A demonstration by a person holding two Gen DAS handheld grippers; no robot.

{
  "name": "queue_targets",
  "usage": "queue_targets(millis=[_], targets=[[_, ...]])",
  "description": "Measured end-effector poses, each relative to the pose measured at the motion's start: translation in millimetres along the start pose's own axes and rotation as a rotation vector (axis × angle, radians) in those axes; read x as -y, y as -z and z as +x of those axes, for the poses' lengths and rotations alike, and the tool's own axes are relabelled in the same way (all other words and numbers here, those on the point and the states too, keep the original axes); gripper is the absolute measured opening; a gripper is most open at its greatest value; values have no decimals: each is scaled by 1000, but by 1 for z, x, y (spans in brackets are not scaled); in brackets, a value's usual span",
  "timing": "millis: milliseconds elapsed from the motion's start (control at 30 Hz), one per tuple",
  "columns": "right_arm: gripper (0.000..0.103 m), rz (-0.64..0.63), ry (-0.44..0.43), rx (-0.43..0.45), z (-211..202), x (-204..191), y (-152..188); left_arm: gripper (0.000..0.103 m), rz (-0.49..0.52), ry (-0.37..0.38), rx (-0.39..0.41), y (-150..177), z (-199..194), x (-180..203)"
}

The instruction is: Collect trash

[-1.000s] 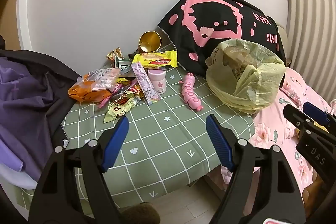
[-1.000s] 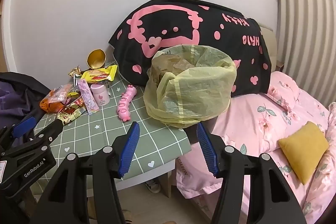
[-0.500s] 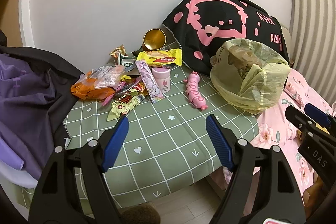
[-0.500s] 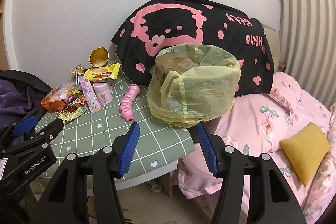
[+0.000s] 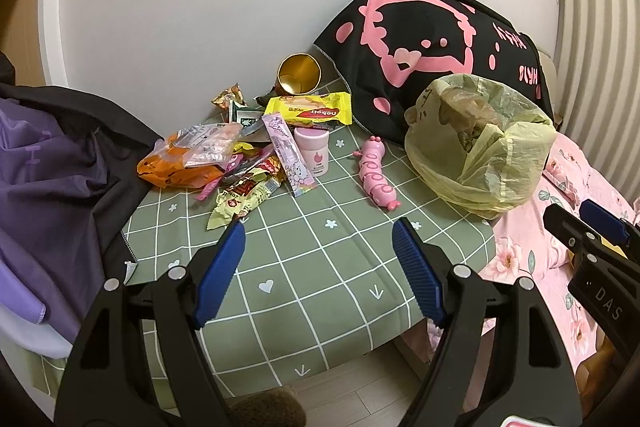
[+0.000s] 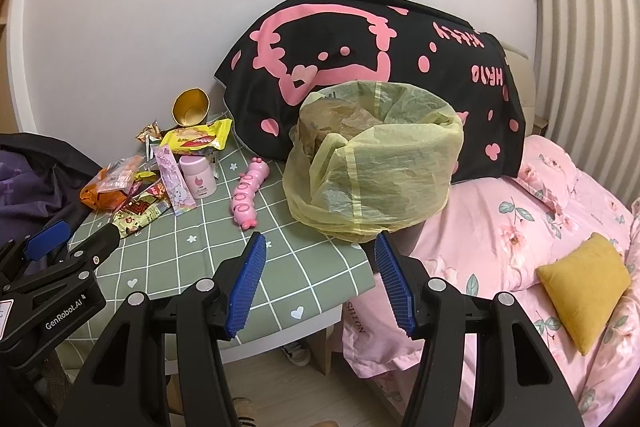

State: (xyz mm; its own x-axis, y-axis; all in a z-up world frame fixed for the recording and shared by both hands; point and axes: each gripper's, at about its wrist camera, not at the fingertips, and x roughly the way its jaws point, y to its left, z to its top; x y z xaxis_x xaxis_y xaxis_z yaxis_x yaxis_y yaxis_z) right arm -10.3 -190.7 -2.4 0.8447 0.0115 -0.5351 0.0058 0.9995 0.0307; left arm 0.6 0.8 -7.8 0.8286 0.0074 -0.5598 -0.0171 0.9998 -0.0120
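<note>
Small table w/ green grid-pattern cloth point(image 5: 312, 267) pushed against a white wall; the landmark is the yellow-green trash bag point(image 5: 476, 147) sitting open at the cloth's right edge. Behind the bag leans a black pillow w/ pink cartoon print point(image 5: 432, 39); right of the bag, a pink floral bed point(image 6: 520, 227) w/ a mustard cushion point(image 6: 584, 283). Just left of the bag lies a pink caterpillar toy point(image 5: 376, 175), then a pink jar point(image 5: 314, 151). Further left of the bag is the wrapper pile point(image 5: 224, 163): orange packet, yellow snack pack, pink stick sachet. A gold cup point(image 5: 300, 75) lies tipped by the wall. Purple/black clothing point(image 5: 52, 167) heaps far left of the bag.

Left gripper point(image 5: 318, 239) hangs over the cloth's near part, jaws spread wide, nothing in them. Right gripper point(image 6: 320, 243) is just in front of the bag, also wide apart, touching nothing.
</note>
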Motion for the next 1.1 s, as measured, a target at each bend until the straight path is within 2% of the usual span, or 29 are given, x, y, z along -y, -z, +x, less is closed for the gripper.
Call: queue_targets(millis=[1100], targets=[[54, 6, -1, 4, -1, 5, 3, 72, 1, 3, 0, 2, 0, 4]])
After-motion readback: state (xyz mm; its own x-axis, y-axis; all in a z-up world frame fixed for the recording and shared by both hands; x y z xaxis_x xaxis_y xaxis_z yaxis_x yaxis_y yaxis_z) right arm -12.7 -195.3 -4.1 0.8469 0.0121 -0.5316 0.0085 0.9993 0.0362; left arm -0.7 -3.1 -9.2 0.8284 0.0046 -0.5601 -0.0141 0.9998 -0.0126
